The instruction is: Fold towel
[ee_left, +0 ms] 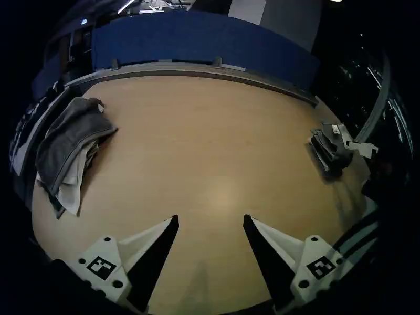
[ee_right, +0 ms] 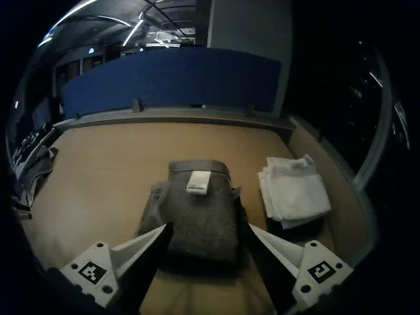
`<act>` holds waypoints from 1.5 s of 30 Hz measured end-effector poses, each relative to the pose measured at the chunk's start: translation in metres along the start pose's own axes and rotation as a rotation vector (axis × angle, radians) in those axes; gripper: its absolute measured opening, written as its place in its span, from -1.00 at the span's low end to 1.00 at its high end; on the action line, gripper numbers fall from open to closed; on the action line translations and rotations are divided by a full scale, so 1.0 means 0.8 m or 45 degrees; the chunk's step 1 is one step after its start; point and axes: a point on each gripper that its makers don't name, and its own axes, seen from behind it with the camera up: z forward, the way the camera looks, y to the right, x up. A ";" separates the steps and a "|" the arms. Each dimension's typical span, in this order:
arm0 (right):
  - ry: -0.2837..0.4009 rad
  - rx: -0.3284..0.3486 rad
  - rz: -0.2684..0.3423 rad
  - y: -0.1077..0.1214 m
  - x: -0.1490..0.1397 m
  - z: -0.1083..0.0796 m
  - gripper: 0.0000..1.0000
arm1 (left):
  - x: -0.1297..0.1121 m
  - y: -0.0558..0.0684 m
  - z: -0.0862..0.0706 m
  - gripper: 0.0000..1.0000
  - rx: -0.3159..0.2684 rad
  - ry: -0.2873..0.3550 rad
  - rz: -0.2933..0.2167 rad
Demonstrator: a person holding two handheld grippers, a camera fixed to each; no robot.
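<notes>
A folded grey towel (ee_right: 202,218) with a white tag (ee_right: 198,184) lies on the wooden table (ee_right: 105,157), on top of other folded dark cloth. My right gripper (ee_right: 207,228) is open, its fingers flanking the towel's near end without pressing on it. Beside it to the right sits a folded white towel (ee_right: 294,191) on a dark one. In the left gripper view this folded stack (ee_left: 331,147) is far right. A loose heap of grey and white towels (ee_left: 73,149) lies at the table's left edge. My left gripper (ee_left: 210,220) hangs open over bare wood, holding nothing.
A blue partition (ee_left: 199,42) runs along the table's far edge behind a grey rail. The unfolded heap (ee_right: 34,170) also shows at far left in the right gripper view. Bare wood (ee_left: 210,142) spans the middle of the table. Its right edge is close to the folded stacks.
</notes>
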 end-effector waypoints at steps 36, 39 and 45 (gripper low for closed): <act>-0.103 0.079 -0.053 -0.050 -0.059 0.038 1.00 | 0.001 -0.012 0.000 0.82 0.013 0.001 -0.012; -0.071 0.081 -0.050 -0.050 -0.041 0.033 1.00 | 0.002 -0.011 0.001 0.82 0.012 0.001 -0.011; -0.023 0.073 -0.058 -0.045 -0.009 0.031 1.00 | 0.005 -0.009 0.002 0.82 0.010 0.003 -0.013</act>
